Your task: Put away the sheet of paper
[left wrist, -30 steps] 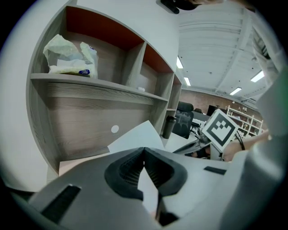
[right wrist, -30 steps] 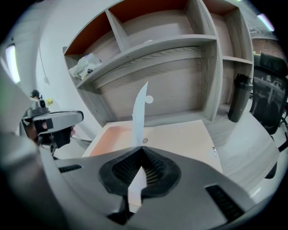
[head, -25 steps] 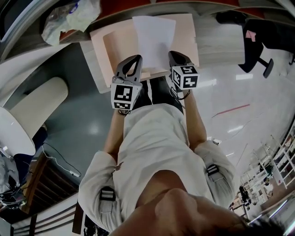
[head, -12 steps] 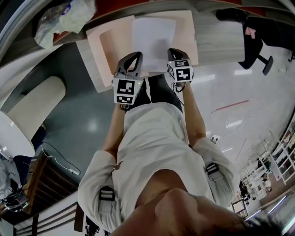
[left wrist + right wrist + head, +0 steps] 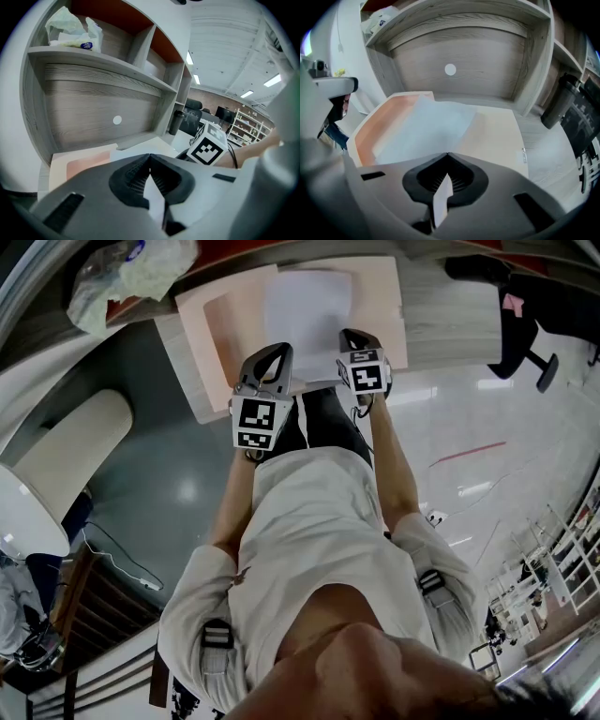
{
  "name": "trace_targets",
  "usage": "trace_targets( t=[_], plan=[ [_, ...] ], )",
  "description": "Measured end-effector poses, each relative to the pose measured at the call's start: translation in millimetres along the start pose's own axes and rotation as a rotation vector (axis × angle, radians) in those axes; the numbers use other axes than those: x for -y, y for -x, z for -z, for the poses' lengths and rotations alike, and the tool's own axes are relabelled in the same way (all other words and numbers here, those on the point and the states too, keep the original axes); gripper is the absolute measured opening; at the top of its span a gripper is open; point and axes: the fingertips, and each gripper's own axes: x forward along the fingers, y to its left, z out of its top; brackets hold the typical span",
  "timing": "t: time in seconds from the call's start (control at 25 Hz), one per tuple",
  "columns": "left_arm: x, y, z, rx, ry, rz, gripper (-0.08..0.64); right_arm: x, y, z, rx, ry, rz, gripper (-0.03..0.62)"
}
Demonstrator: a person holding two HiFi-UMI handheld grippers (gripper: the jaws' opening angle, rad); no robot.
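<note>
the person stands at a grey wood-grain desk [image 5: 450, 324] with a gripper in each hand, both pointed forward and down at it. the left gripper [image 5: 277, 354] has its jaws pressed together on the near edge of the sheet of paper [image 5: 307, 306]. in the left gripper view a thin white sliver of that sheet runs down between the ribbed pads. the right gripper [image 5: 352, 336] is closed the same way on the same near edge, further right, with a white strip pinched between its pads in its own view.

the sheet itself is plain white, with no print that i can see. it spreads away from the two grippers over the middle of an open peach-coloured folder [image 5: 230, 320] that lies flat on the desk. whether the paper rests on the folder or hangs just above it i cannot tell.

each gripper carries a marker cube, left [image 5: 255, 424] and right [image 5: 366, 373], printed with black-and-white square patterns and no letters. on the shelf above the desk sits a crumpled plastic bag [image 5: 131, 277] with a small blue label [image 5: 86, 45], too small to read. a round white cap [image 5: 450, 70] sits in the desk's back panel, and a black tumbler [image 5: 560, 101] stands off to the right.
</note>
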Motion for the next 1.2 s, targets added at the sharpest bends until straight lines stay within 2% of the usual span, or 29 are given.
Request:
trace_targets(
  t=[1.2],
  plan=[
    [-31.4,29.2,24.0,0.002,0.066,-0.103,0.018,-99.6,-37.6,-31.1,-0.016,0.183,-0.161,0.018]
  ],
)
